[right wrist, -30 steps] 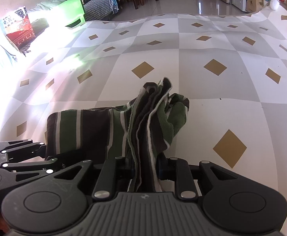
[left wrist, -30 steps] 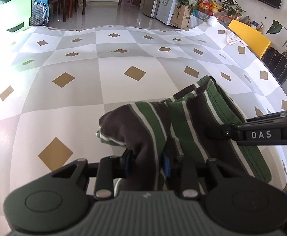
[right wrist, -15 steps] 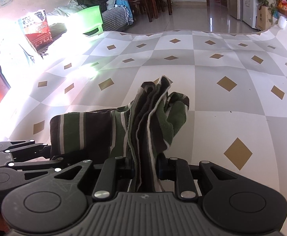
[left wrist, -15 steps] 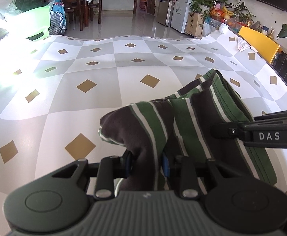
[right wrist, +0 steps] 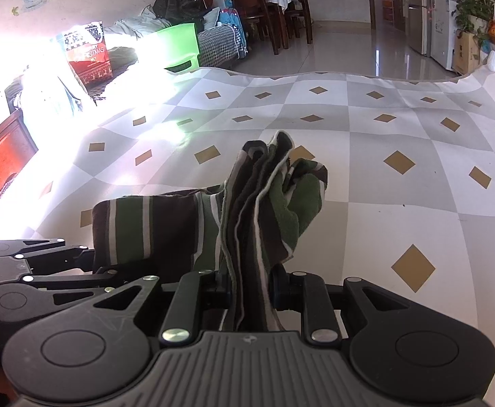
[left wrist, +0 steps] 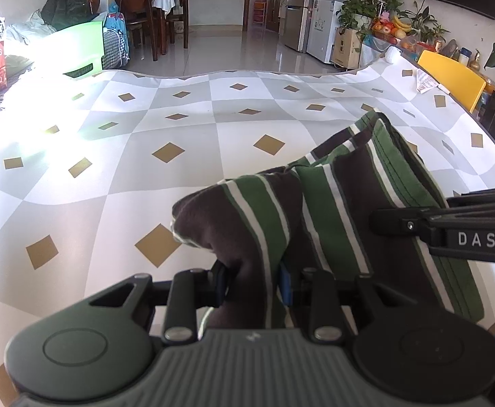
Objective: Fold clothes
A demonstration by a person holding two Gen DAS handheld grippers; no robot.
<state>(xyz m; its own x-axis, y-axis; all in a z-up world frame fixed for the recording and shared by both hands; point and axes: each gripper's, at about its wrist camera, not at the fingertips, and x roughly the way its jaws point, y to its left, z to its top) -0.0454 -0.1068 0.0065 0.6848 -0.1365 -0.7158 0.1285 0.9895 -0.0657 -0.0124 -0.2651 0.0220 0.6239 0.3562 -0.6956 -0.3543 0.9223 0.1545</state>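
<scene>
Checkered tablecloth (left wrist: 213,156), one striped garment (left wrist: 332,203), two tongs.

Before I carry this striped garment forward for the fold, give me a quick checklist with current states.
1. Left gripper shut on the striped garment: ok.
2. Right gripper shut on a bunched stack of its layers: ok.
3. Both grippers close beside each other, cloth spanning between: ok.
4. Checkered tablecloth ahead free of clutter: ok.
5. Edges aligned for a neat fold: not ok, they fan out unevenly.
6. Hem hanging below the grippers: cannot tell.
</scene>
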